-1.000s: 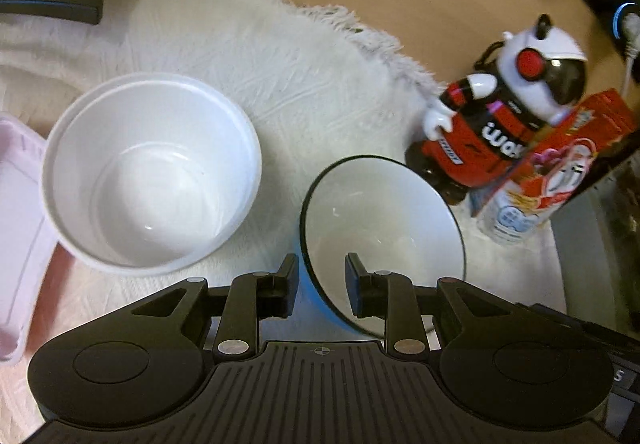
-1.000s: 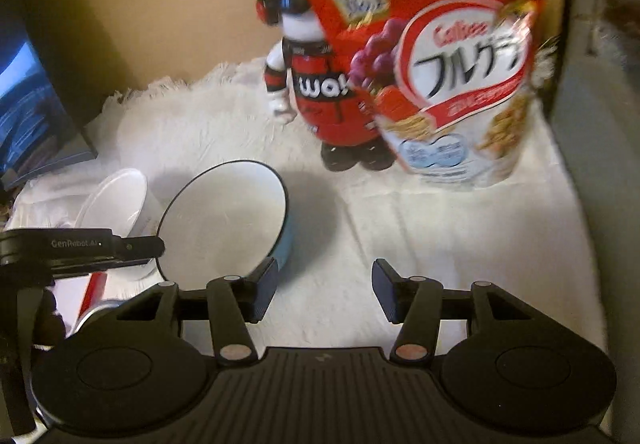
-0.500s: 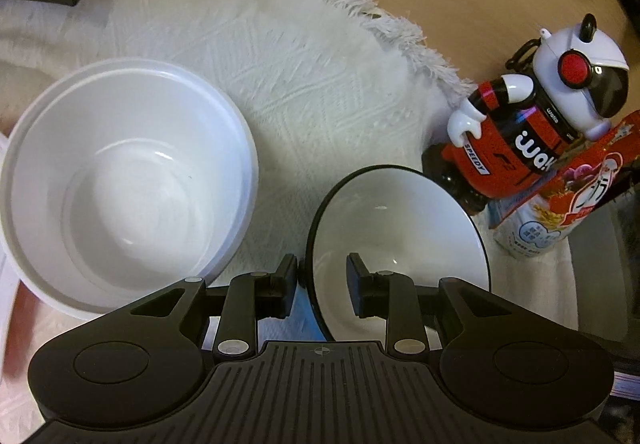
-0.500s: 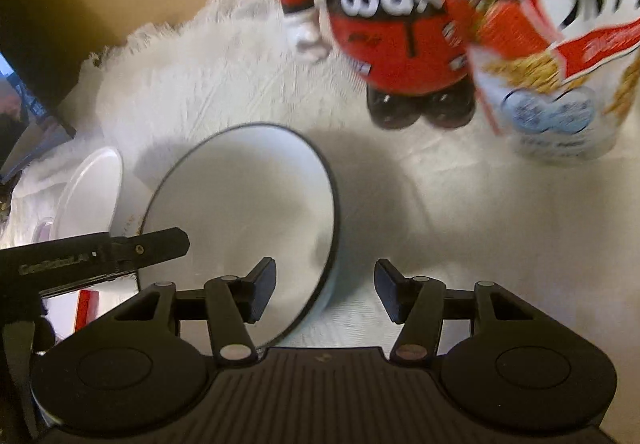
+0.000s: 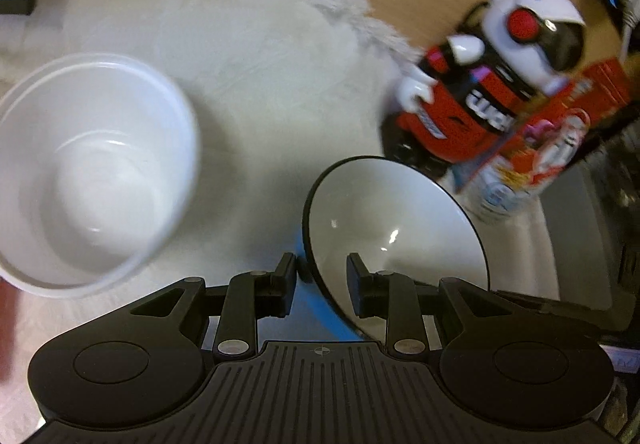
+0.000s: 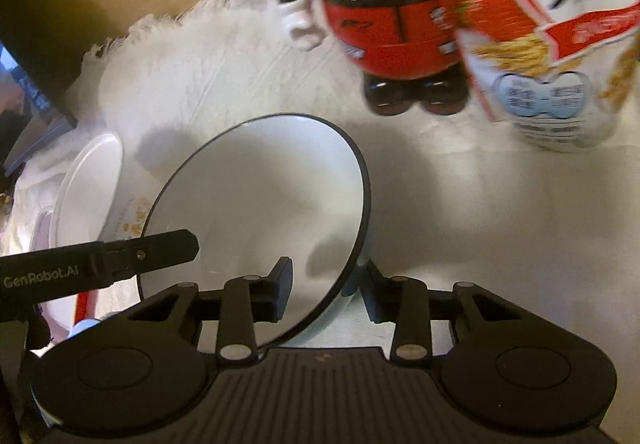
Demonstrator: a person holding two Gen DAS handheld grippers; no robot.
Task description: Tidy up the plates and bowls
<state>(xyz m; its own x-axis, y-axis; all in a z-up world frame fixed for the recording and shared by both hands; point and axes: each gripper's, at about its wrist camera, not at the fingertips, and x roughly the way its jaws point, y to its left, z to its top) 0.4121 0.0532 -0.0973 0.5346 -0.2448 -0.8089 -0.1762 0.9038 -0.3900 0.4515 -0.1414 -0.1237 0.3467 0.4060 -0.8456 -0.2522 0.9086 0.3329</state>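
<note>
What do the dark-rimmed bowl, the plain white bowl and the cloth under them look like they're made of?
Dark-rimmed bowl: probably glazed ceramic or enamel; glossy white inside with sharp highlights, blue outside.
White bowl: smooth and glossy with a thin stepped rim; plastic or glazed ceramic, the look leaves it open.
Cloth: woven white textile, matte, with a fringed edge.
</note>
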